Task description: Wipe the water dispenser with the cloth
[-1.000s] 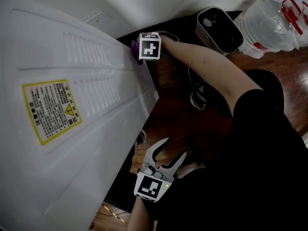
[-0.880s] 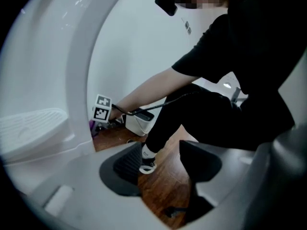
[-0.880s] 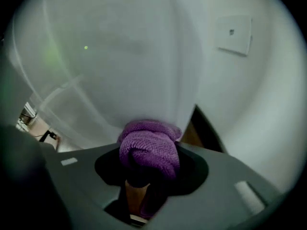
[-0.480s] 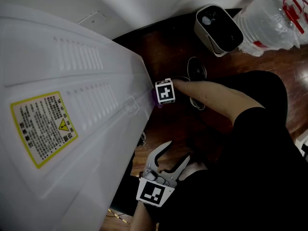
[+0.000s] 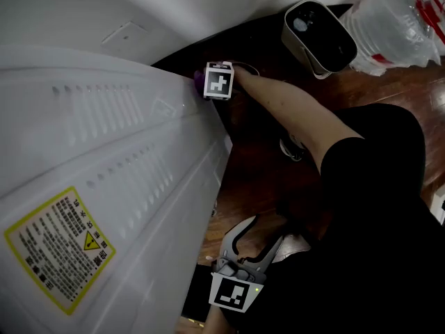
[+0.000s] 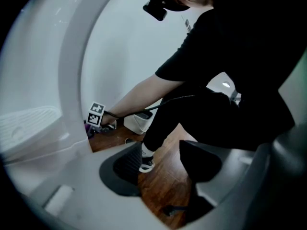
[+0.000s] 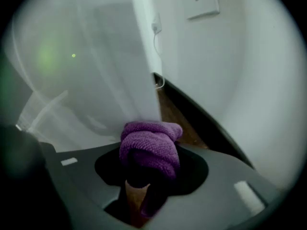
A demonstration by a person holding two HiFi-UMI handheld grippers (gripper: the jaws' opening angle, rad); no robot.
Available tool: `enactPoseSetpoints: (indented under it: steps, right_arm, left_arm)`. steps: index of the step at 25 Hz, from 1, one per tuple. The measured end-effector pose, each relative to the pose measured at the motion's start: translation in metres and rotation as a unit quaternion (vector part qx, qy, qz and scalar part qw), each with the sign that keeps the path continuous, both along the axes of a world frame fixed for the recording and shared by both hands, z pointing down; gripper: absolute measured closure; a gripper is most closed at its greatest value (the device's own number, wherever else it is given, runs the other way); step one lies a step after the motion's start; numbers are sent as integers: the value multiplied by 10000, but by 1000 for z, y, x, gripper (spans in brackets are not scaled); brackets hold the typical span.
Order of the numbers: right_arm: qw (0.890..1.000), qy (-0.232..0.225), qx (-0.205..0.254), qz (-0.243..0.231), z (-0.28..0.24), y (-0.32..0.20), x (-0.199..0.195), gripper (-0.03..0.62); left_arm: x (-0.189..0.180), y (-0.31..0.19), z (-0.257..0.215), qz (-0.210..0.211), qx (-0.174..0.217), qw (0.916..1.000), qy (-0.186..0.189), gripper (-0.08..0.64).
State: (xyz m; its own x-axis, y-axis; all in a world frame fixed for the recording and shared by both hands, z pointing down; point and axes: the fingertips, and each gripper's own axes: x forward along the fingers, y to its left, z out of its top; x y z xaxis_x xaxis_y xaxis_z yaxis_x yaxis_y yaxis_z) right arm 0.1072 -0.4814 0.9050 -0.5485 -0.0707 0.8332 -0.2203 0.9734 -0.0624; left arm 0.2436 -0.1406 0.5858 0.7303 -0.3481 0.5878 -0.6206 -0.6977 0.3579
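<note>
Two tools are present. The right tool (image 7: 151,162) is clamped on the bunched purple cloth (image 7: 149,145), holding it at the white panel edge of the water dispenser (image 5: 104,158), apparently for wiping contact. The left tool (image 6: 163,166) is wide open and empty, held clear.

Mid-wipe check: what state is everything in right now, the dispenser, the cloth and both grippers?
Water dispenser: back panel facing the head camera, its warning sticker stuck flat.
Cloth: bunched up, clamped in the right gripper, at the dispenser's edge.
Right gripper: shut on the cloth.
Left gripper: open, nothing between its jaws.
</note>
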Motion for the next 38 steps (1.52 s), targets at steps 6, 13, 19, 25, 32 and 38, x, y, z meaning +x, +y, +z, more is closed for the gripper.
enactPoseSetpoints:
  steps: [6,13,19,25,32,38]
  right_arm:
    - [9610,381,-2237,-1584,43,217,29,411]
    - [9571,69,-2598,-1280,41,207,24,411]
    - [9974,-148,705,-80,6,12,-10,411]
    - [9931,137,306,-1120,5,81,-6,411]
    - [9860,497,-641,-1457,30,251,27,411]
    - [9984,253,-417,-280,0,245,32,411]
  left_arm:
    - [3,0,-2,24,23,10000,85,295]
    - [5,3,-2,32,-17,9999,94,295]
    - [-1,0,-2,-97,3,9999,94,295]
    - [-17,1,-15,-135,261,9995,93,295]
    - [-47,29,-37,-452,405,9978,268,296]
    - [-50,64,-40,382,1106,9931,40,296]
